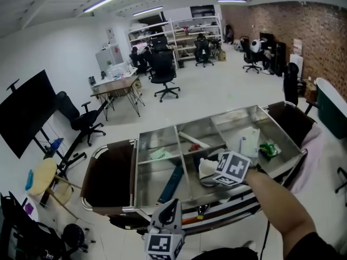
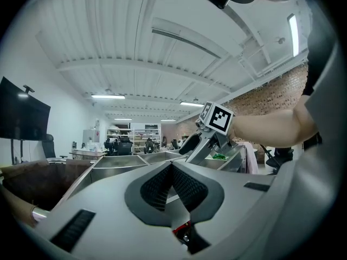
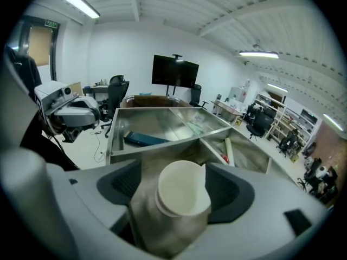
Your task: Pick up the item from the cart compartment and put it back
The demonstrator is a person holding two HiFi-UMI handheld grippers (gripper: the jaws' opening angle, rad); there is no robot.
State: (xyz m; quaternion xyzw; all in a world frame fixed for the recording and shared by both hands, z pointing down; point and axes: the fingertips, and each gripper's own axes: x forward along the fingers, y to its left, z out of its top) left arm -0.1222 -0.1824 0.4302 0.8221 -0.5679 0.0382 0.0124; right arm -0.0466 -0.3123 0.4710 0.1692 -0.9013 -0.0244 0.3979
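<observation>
A stainless steel cart (image 1: 137,167) divided into compartments is seen from above in the head view. The right hand-held gripper (image 3: 179,186) is closed on a bottle (image 3: 172,213). The bottle has a white cap and a pale grey body, and it is clamped between the two dark pads with the cap pointing away from the camera. In the head view the bottle is located at the middle front compartment of the cart, just beside the divider. Whether it rests on the compartment floor cannot be determined. The person's bare forearm (image 1: 276,205) is seen reaching in from the lower right behind this gripper. The left hand-held gripper (image 2: 172,167) is held low in front of the cart's near rim and outside the compartments. Its jaws are brought together at the tips, and nothing is gripped between them. A flat blue item (image 1: 172,183) is recorded lying in the left front compartment. A pale tube (image 1: 192,141) lies in the middle rear compartment. A white packet (image 1: 249,142) and a green item (image 1: 268,149) are noted in the right compartment, near each other.
</observation>
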